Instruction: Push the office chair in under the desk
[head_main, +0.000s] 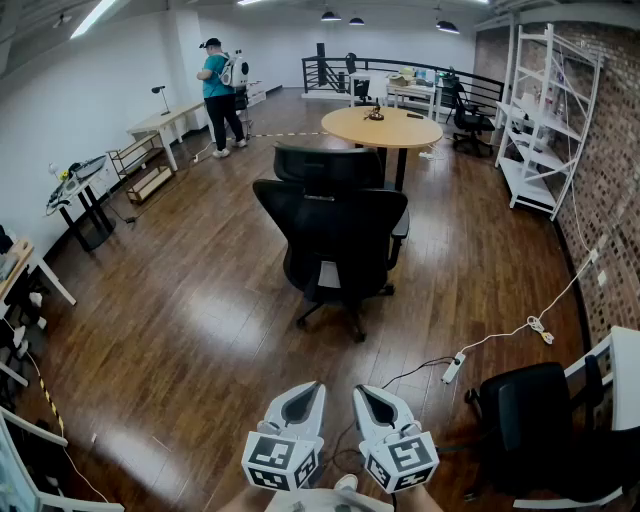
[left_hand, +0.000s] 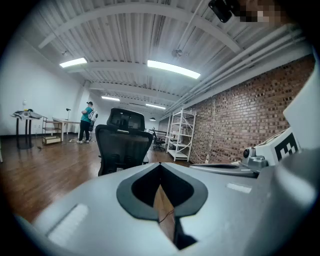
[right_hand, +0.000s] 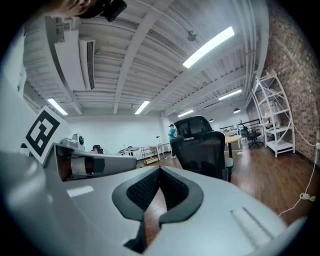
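Ahead, office chair (head_main: 335, 232) near desk (head_main: 381, 127); left claw (head_main: 308, 392), right claw (head_main: 368, 395) closed.

The left gripper (head_main: 308, 390) and right gripper (head_main: 366, 394) have pale grey moulded shells with dark inner pads (right_hand: 145, 189). Each carries a white cube (head_main: 283, 461) printed with black square markers.

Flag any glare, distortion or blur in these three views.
Head view: fisheye bows the white shelving; glare patches on the wood floor; office chair sharp. Left gripper view: dark vignette, left gripper up close looks soft. Right gripper view: same vignette, strip light blown out.
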